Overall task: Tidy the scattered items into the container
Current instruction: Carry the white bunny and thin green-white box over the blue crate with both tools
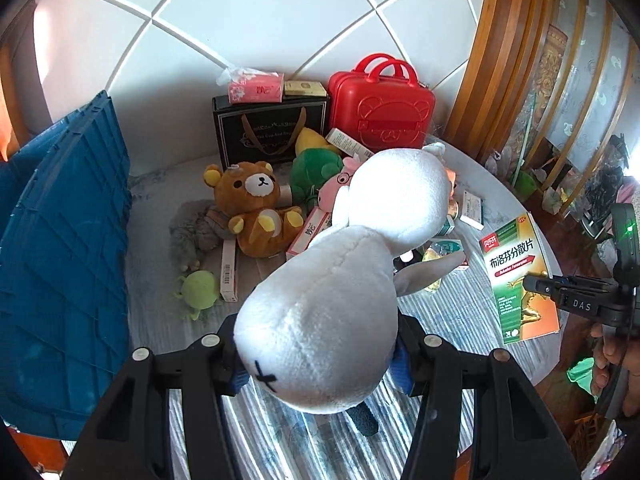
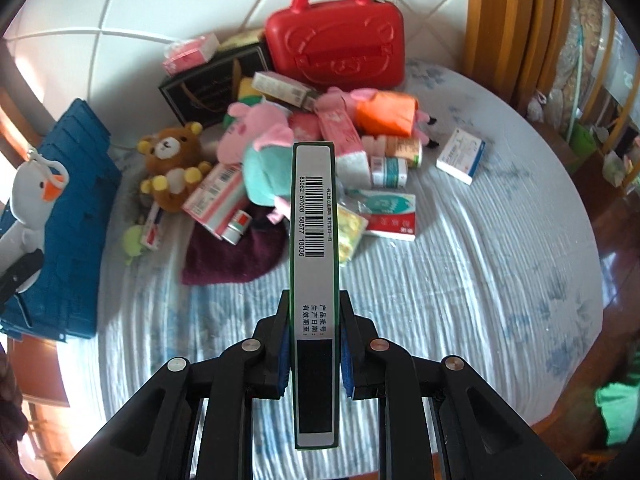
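I am holding a white plush duck (image 1: 320,320) clamped in my left gripper (image 1: 316,354) and a green medicine box (image 2: 315,280) pinched edge-on in my right gripper (image 2: 314,354), both hanging above the round table (image 2: 480,280). The blue crate (image 1: 60,260), the container as I judge it, is standing at the table's left edge; its inside is not showing, so what is already stowed I cannot tell. Most of the job is looking undone: a brown bear plush (image 2: 172,164), pink plush toys (image 2: 260,132), small boxes and bottles are lying heaped at the far centre, before a red case (image 2: 336,36). The near half of the cloth is offering open room, with a wooden partition (image 1: 500,60) crowding the far right.
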